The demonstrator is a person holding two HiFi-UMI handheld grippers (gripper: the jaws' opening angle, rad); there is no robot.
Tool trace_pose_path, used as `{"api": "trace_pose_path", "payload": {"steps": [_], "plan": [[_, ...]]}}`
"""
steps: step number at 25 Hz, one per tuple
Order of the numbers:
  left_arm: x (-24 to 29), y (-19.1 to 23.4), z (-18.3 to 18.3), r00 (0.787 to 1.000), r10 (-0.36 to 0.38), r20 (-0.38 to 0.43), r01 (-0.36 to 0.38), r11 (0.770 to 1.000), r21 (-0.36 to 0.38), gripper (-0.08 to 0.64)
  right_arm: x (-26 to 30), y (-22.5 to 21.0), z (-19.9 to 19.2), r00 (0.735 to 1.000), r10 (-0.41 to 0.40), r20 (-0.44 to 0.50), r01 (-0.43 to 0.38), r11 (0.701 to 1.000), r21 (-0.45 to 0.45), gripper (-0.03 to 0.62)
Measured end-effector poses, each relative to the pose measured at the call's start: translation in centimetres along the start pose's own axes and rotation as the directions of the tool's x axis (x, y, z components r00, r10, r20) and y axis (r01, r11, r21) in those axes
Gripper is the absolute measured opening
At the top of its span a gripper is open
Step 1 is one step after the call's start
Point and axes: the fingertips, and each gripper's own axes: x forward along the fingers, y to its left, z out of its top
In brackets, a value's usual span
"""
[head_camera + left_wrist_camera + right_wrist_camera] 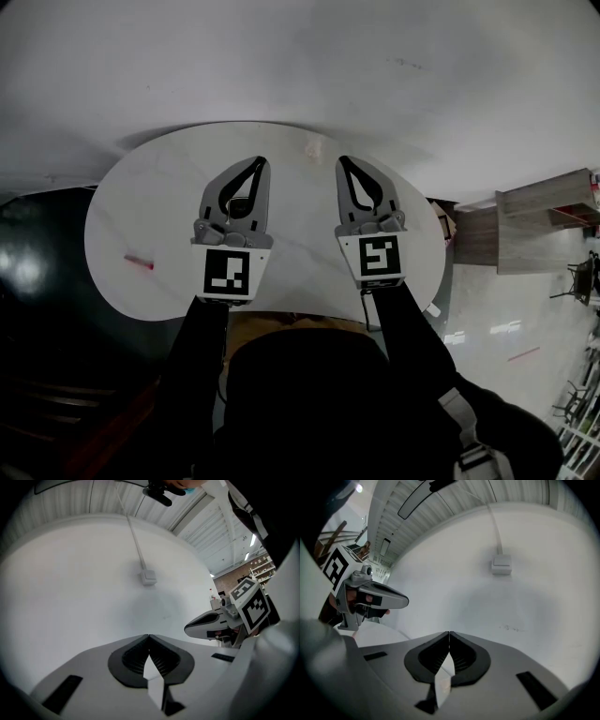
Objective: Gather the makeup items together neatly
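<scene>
The grey left gripper (260, 161) and right gripper (342, 160) are both clamped closed on nothing, side by side over the white oval table (300, 239). The slim pink makeup stick (139, 262) lies near the table's left edge, with bare tabletop all around it.

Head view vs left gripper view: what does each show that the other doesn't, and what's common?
Head view only: the round white table, with a small pink item lying near its left edge.
Left gripper view only: a small wall box with a cable running up from it, and the ribbed ceiling.
Both: the left gripper and the right gripper, held side by side, each with jaws together and nothing between them.
</scene>
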Motion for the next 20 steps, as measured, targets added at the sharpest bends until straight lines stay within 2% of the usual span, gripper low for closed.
{"api": "trace_pose_path", "payload": {"steps": [5,7,8,13,17,20], "plan": [[0.1,0.6,0.2,1.0,0.005,0.03,-0.005,1.0,0.015,0.017,2.7,0.5,-3.0,0.992,0.046,-0.116,-0.035,0.995,0.096,0.035],[-0.1,0.9,0.2,0.999,0.004,0.034,-0.005,0.999,0.045,0.017,4.3,0.6,-5.6,0.982,0.072,-0.177,-0.05,0.991,0.127,0.198],[-0.2,1.1,0.0,1.0,0.003,0.024,-0.005,0.998,0.064,0.017,5.2,0.6,-6.9,0.976,0.08,-0.203,-0.053,0.989,0.136,0.213],[-0.4,2.4,-2.1,0.998,0.024,-0.052,-0.02,0.997,0.078,0.017,8.9,0.4,-14.1,0.943,0.078,-0.323,-0.033,0.989,0.144,0.22],[-0.7,3.6,-3.4,0.994,0.06,-0.087,-0.06,0.998,-0.007,0.017,11.5,0.8,-18.9,0.909,0.102,-0.403,-0.049,0.989,0.139,0.223],[-1.0,3.5,-4.1,0.993,0.051,-0.107,-0.052,0.999,-0.01,0.017,12.5,1.1,-21.8,0.885,0.119,-0.45,-0.066,0.989,0.132,0.222]]}}
